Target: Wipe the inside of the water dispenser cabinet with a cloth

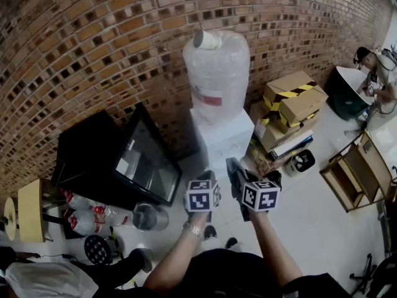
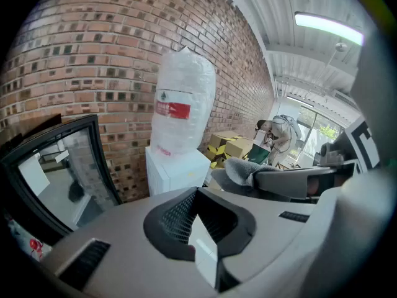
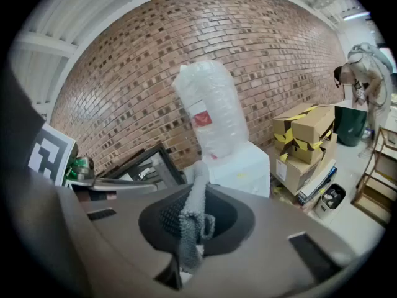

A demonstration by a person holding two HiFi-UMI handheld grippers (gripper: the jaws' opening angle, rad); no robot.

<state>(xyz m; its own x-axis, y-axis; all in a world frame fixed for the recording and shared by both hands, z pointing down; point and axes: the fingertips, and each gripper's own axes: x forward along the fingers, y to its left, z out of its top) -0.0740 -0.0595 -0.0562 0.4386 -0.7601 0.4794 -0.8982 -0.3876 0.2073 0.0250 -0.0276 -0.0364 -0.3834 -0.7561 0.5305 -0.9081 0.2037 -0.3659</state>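
the right gripper (image 3: 195, 194) has its fingers (image 3: 162, 217) closed on a grey cloth (image 3: 191, 228). the cloth stands up as a narrow strip between them and folds over near the base. in the head view the cloth is a dark grey bunch at the tip of the right gripper, in the air in front of the water dispenser (image 1: 222, 138) and not touching it.

the left gripper (image 2: 197, 194) is empty. its fingers (image 2: 177, 213) are drawn together at the tips, and only a thin wedge of pale floor shows between them.

both grippers are side by side and close together, each with its marker cube toward the person. they point at the lower part of the water dispenser.

the dispenser is a white box that stands against the brick wall (image 1: 93, 36). it has 1 large water bottle (image 1: 217, 67) wrapped in clear plastic on top. from here i cannot tell if its cabinet door is open.

just to its left is a black cooler (image 1: 80, 148) with its glass door (image 1: 146, 163) swung open. to its right is a stack of cardboard boxes (image 1: 294, 101). beyond them, well apart, a person (image 1: 375, 67) bends over.
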